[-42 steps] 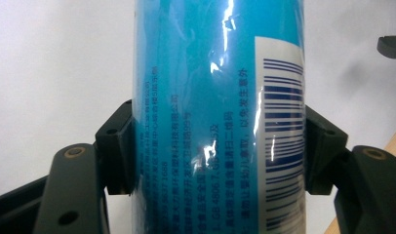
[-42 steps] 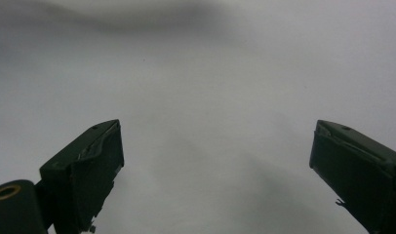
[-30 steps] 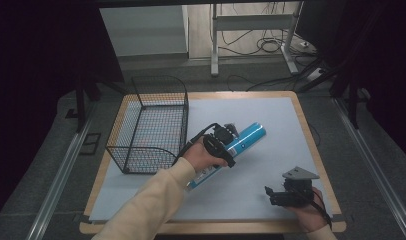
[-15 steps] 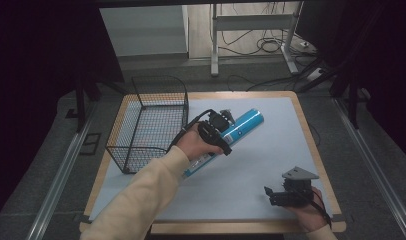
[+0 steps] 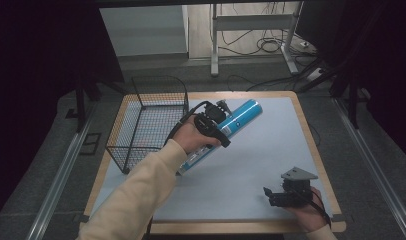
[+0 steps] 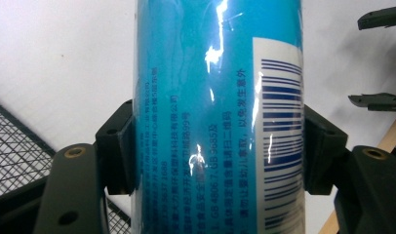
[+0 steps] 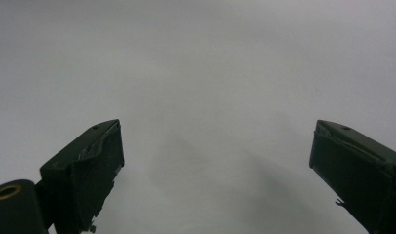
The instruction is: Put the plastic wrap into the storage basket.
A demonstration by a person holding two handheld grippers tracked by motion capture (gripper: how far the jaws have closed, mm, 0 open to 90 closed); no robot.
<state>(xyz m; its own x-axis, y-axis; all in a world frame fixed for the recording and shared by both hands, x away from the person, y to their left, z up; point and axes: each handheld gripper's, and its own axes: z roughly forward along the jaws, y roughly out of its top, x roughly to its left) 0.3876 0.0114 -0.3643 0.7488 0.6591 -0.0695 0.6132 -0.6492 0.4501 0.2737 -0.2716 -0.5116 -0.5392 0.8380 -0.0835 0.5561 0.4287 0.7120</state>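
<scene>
Blue can (image 6: 218, 117) cropped top, bottom; its middle (image 5: 239, 119) hidden behind hand (image 5: 191, 137).

Left tool (image 5: 226, 127) clamped tight; right tool (image 5: 271, 196) gaping, low.

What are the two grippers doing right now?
Left gripper: closed on the blue can.
Right gripper: open, holding nothing, over the table.
</scene>
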